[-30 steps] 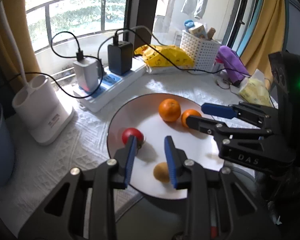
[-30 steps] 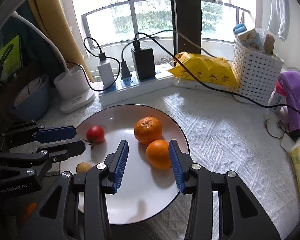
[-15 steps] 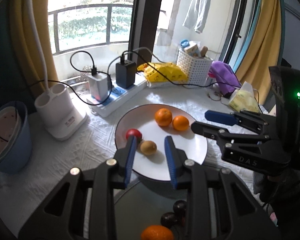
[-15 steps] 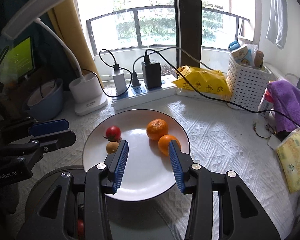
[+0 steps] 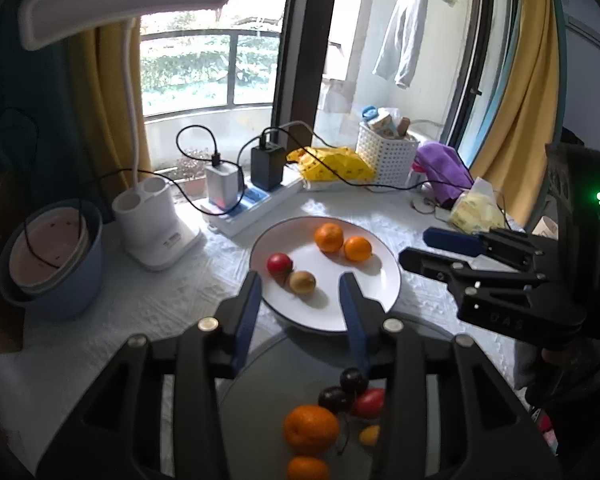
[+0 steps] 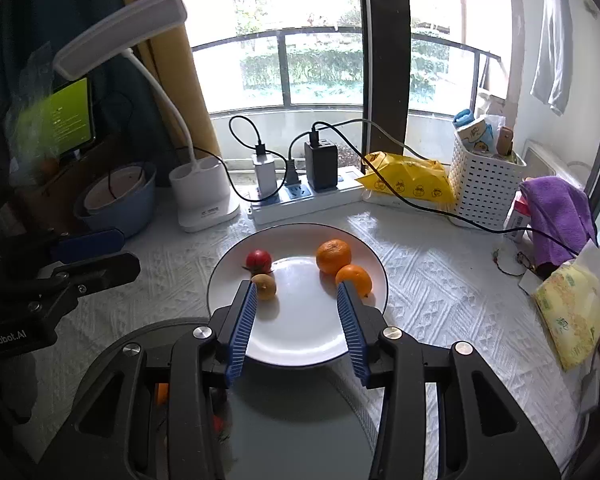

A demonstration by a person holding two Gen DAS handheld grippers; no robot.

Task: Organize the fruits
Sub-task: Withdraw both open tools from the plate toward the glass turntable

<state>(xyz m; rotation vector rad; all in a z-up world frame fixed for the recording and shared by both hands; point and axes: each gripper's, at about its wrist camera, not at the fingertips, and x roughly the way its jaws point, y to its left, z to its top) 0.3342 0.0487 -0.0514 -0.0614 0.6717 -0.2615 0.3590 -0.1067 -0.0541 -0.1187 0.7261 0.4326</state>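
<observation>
A white plate [image 5: 380, 288] [image 6: 300, 340] holds two oranges [image 5: 329, 237] [image 6: 333, 255], a red tomato [image 5: 279, 263] [image 6: 259, 259] and a brown kiwi-like fruit [image 5: 302, 282] [image 6: 265, 286]. A grey plate [image 5: 276, 368] in front holds an orange [image 5: 310, 429], dark cherries [image 5: 353, 380] and small tomatoes. My left gripper [image 5: 300, 308] is open and empty above the grey plate. My right gripper [image 6: 298, 312] is open and empty over the white plate's near edge, and shows at the right of the left wrist view [image 5: 444, 248].
Behind the plate: a power strip with chargers [image 6: 300, 192], a white desk lamp [image 6: 202, 196], a blue bowl [image 6: 116, 200], a yellow bag [image 6: 408, 180], a white basket [image 6: 484, 184], a purple cloth [image 6: 556, 212] and a tissue pack [image 6: 572, 312].
Both grippers have pulled back and up from the white plate. The grey plate with more fruit has come into view. Both stay open and empty.
</observation>
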